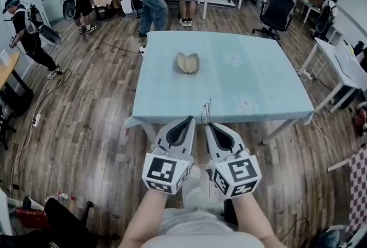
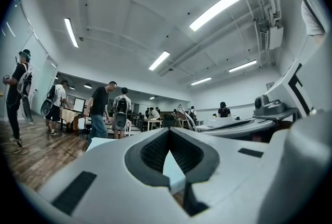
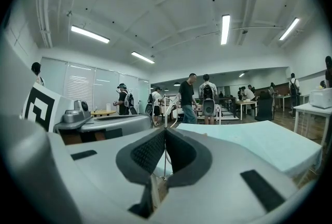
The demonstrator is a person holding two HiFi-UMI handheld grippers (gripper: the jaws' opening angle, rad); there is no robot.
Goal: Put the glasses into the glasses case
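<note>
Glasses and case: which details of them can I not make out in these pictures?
- Glasses: head view, too thin and small; only wire shows above the right gripper, lenses unclear.
- Glasses case: head view, too small to tell its lining or contents.
- Table, near edge: head view, partly behind the left gripper.

Light: ceiling strip lamps (image 3: pixel 224 28) are flooding the room evenly | Glare: lamps are blowing out white | Shadows: faint ones are lying under the table (image 1: pixel 269 69) | Edges: fisheye is bending lines, corners are showing black | Focus: left gripper (image 2: pixel 168 132), right gripper (image 3: pixel 165 132) are blurring close-up
</note>
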